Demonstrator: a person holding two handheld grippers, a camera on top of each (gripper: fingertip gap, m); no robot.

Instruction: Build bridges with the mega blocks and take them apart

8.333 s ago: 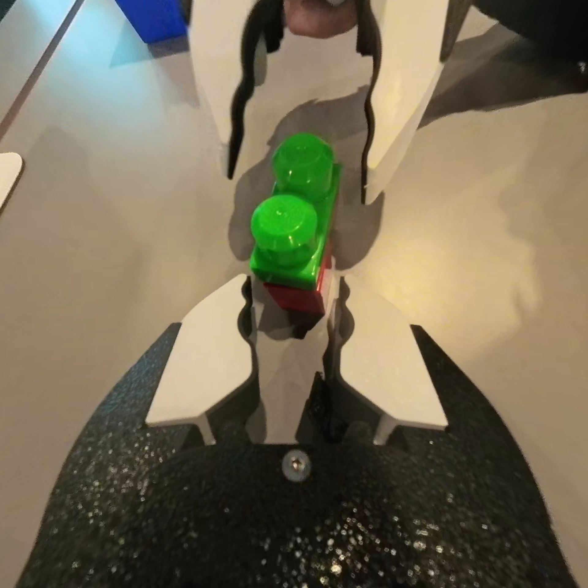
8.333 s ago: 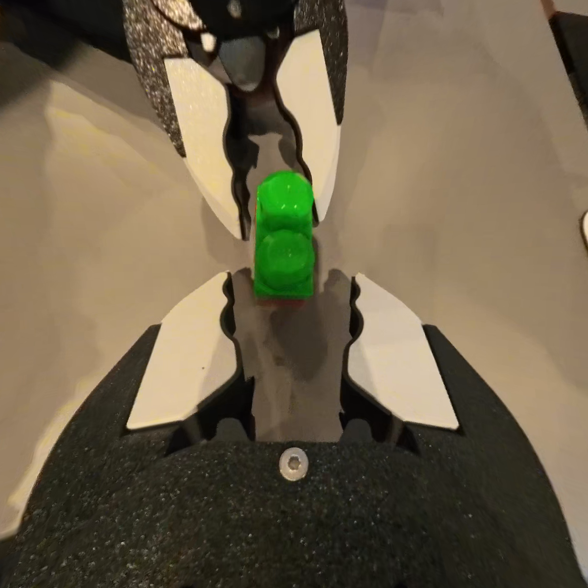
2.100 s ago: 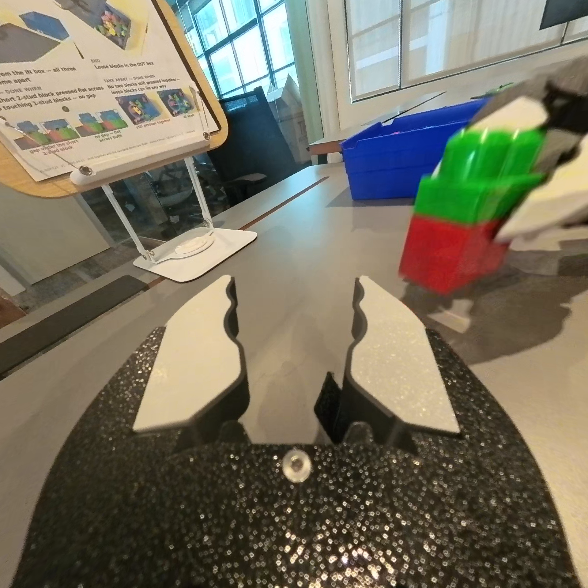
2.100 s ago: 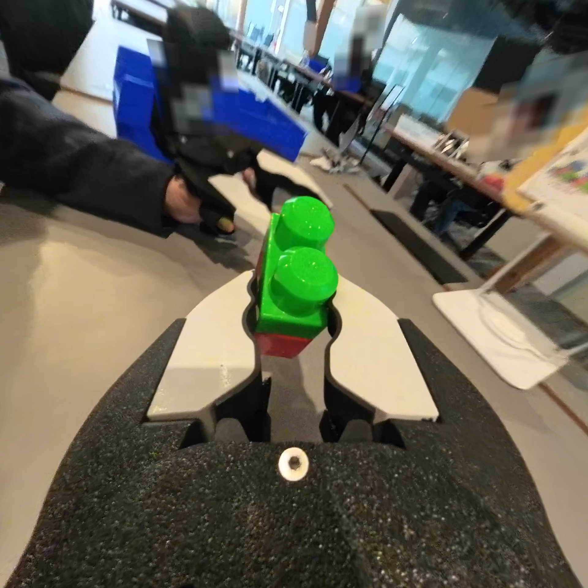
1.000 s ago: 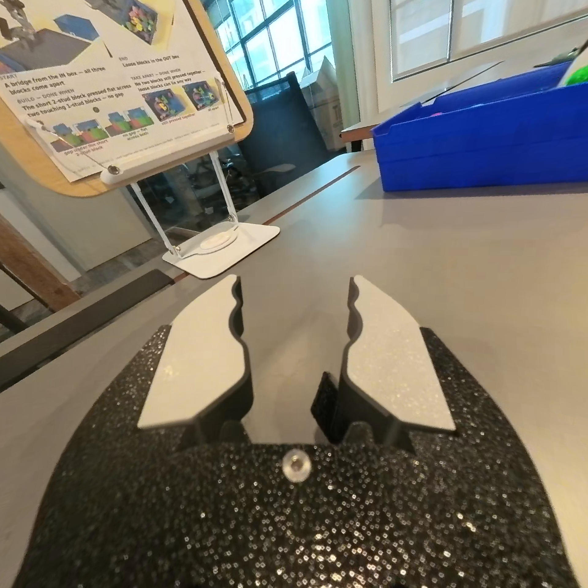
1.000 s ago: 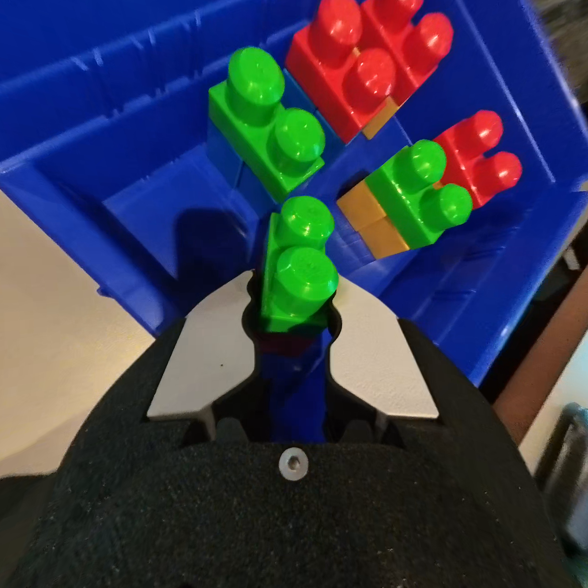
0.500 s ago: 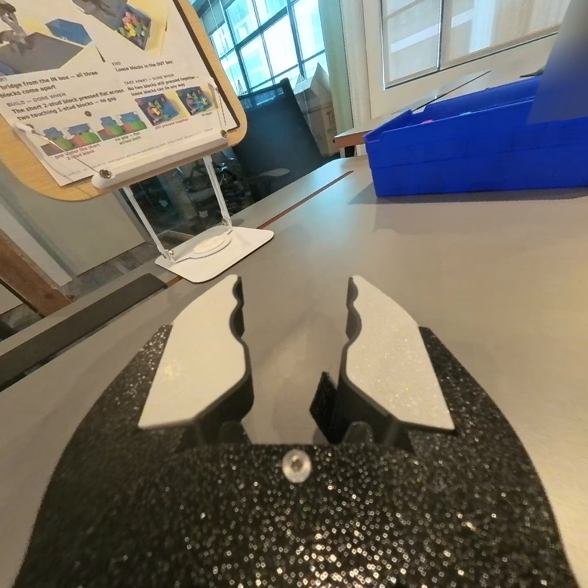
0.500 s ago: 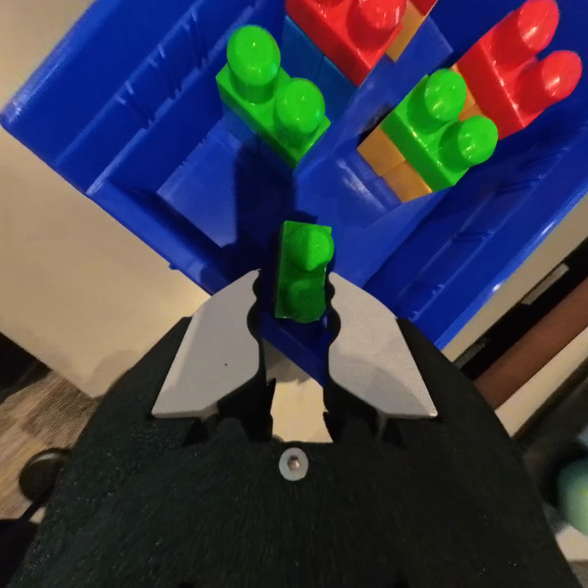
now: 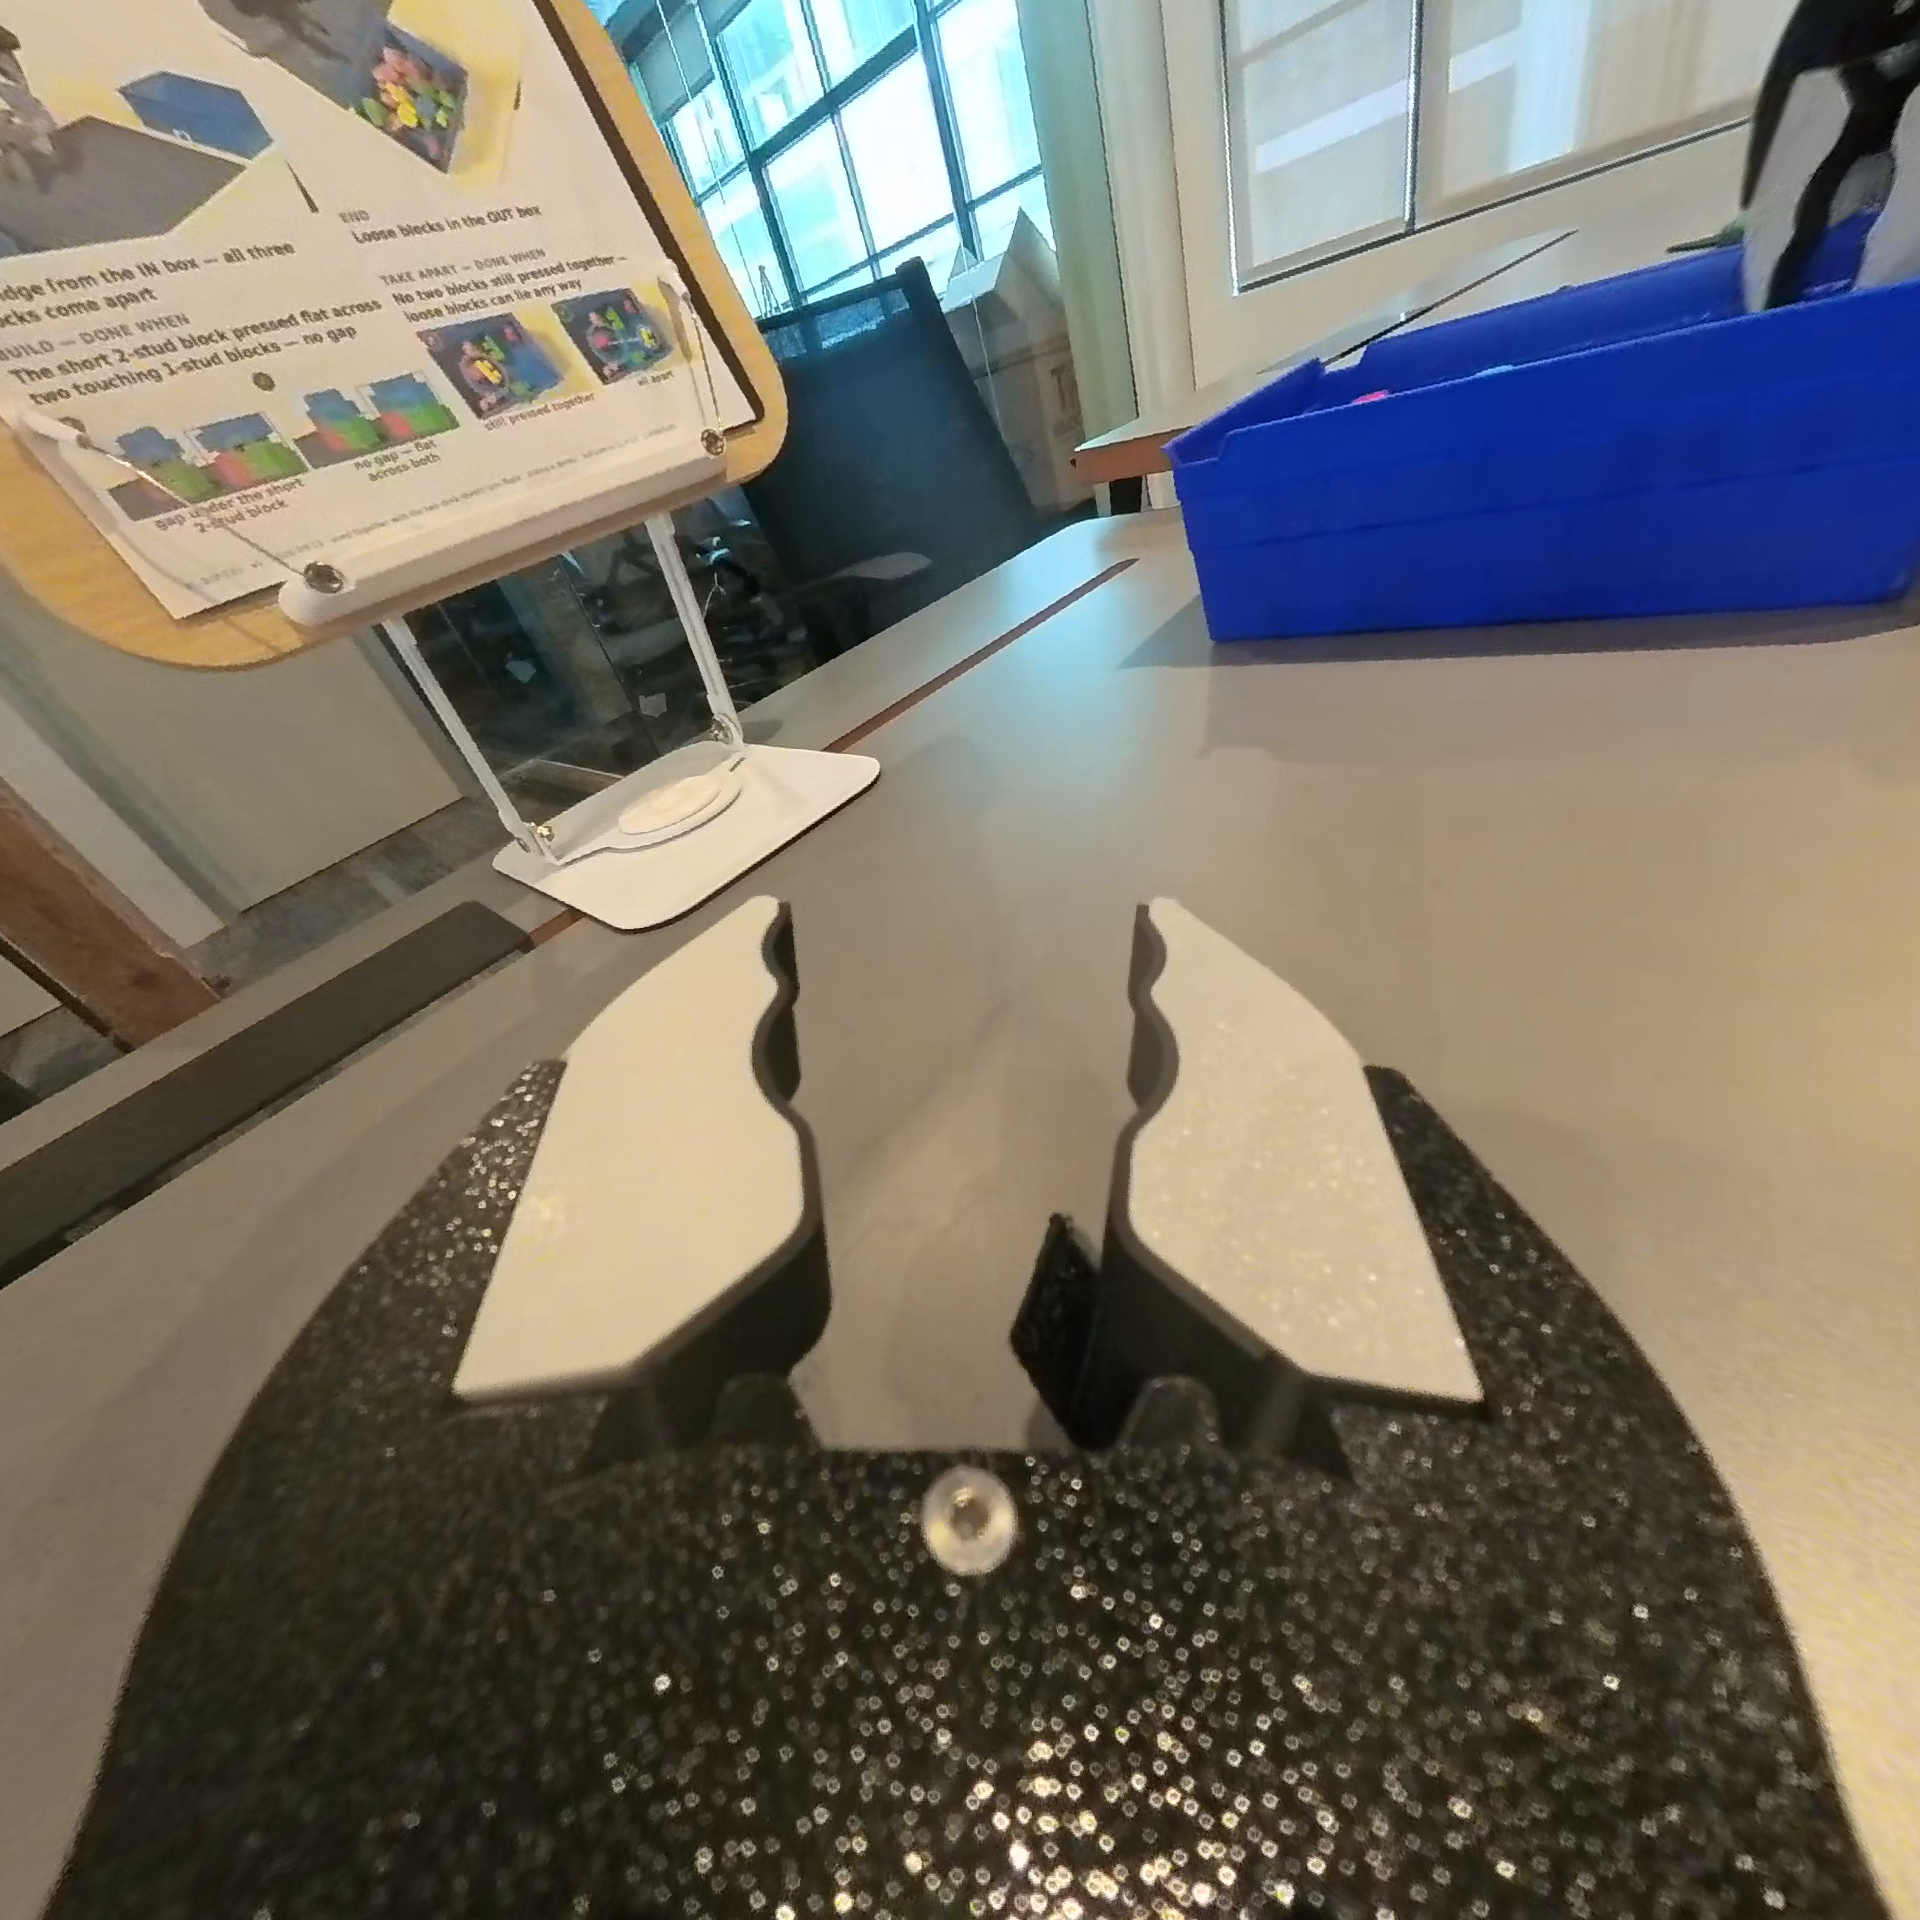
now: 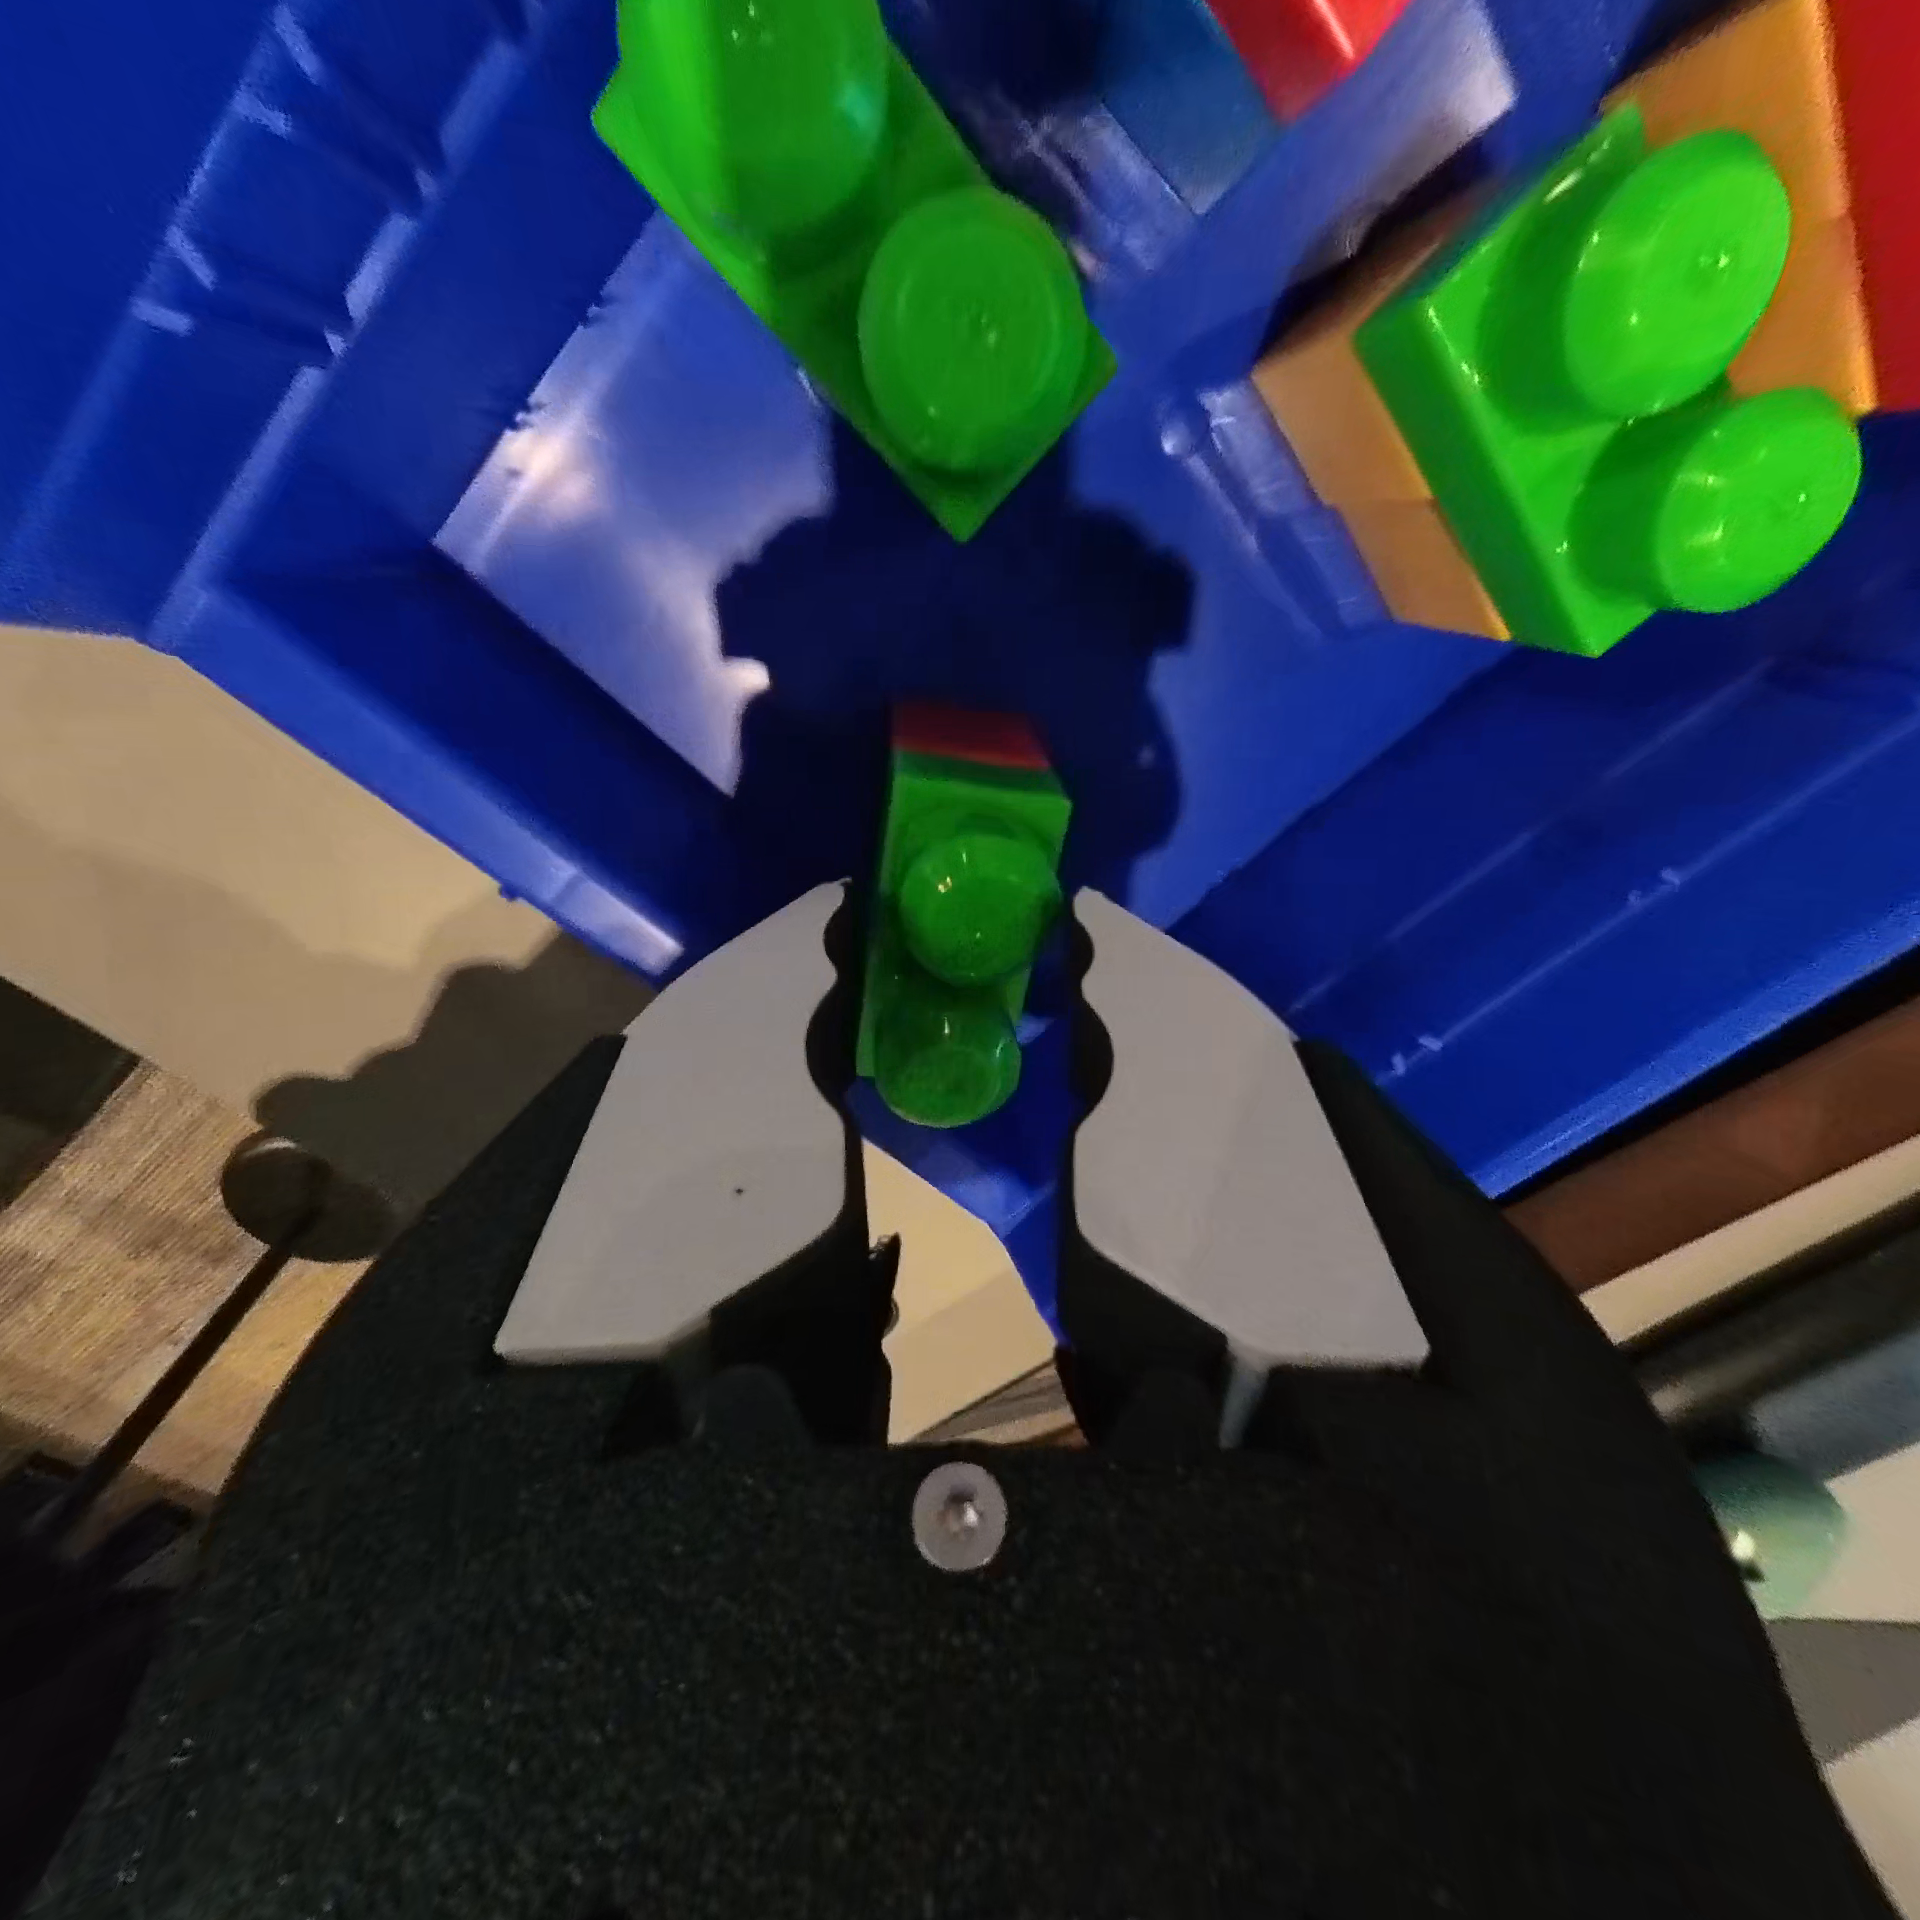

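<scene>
Two grippers are in your hands. Your left gripper hovers low over the grey worktop, its fingers spread apart with nothing between them. Ahead on the right the blue bin sits on that worktop, and your right gripper shows as a dark blur above its far end. To the left a white stand carries a wood-edged board with an instruction sheet.

From your right wrist view, you look down into the bin. Your right gripper has its fingers clenched on a green block, a two-stud piece held lengthwise above the bin's near corner, with a sliver of red block showing at its far end. Whether the red one is pressed onto it you cannot tell.

Inside the bin, a green cap sits on a blue piece. To the right, another green cap rests across orange blocks. More red shows at the top edge.
</scene>
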